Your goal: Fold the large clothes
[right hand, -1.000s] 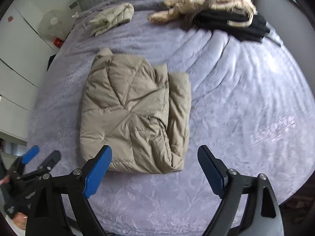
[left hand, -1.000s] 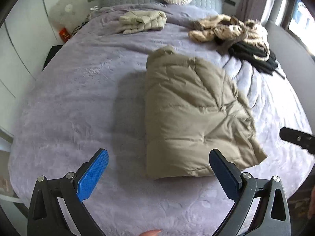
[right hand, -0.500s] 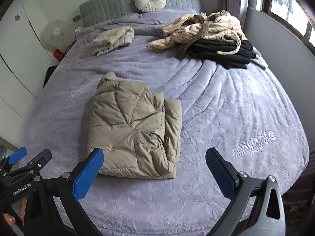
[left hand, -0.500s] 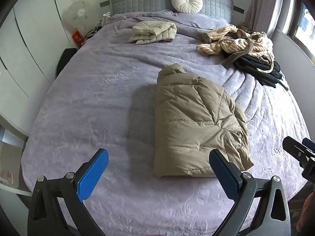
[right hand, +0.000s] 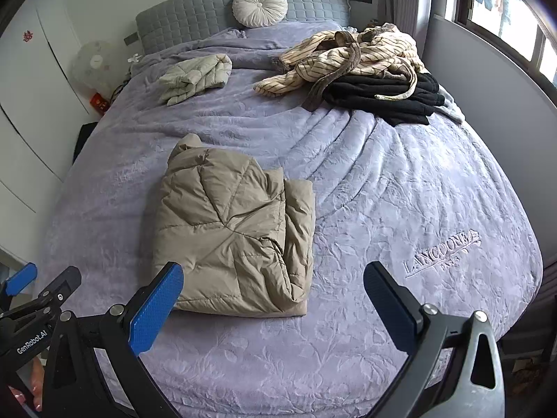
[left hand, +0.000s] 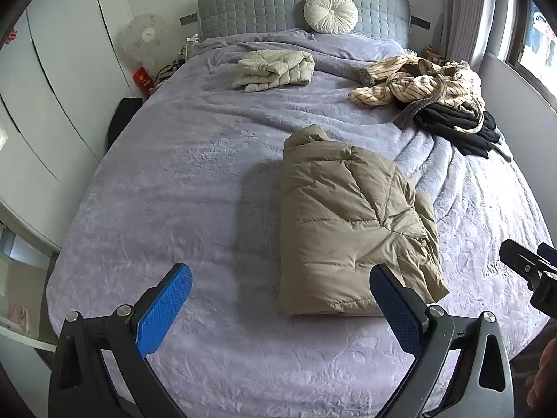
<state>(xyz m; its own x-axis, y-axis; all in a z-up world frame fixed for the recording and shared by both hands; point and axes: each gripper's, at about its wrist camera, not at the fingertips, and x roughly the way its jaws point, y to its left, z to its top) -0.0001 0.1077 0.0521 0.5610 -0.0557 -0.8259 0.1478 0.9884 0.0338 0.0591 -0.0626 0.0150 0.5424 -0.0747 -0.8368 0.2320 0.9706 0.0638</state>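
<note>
Pulling back from the bed, you have lifted both tools up and away since a second ago: the tan quilted down jacket (left hand: 351, 223) now looks smaller and lies farther off in both wrist views, and more of the grey headboard and the far wall has come into view. The jacket lies folded into a thick rectangular bundle in the middle of the lilac embossed bedspread (left hand: 181, 188), its hood end pointing to the far side.

Your left gripper (left hand: 280, 308) stands wide apart with nothing between its blue pads. Your right gripper (right hand: 273, 308) has just been opening to its fullest and is likewise empty.

To my eye that means this fold is finished and released; the bundle holds its shape without your help.

At the far left a cream quilted jacket (left hand: 275, 69) lies already folded. At the far right a striped beige robe (right hand: 351, 57) lies tangled over a black garment (right hand: 386, 99), so those look like the next work. Reaching them will mean crossing past the tan bundle without dragging it.
</note>
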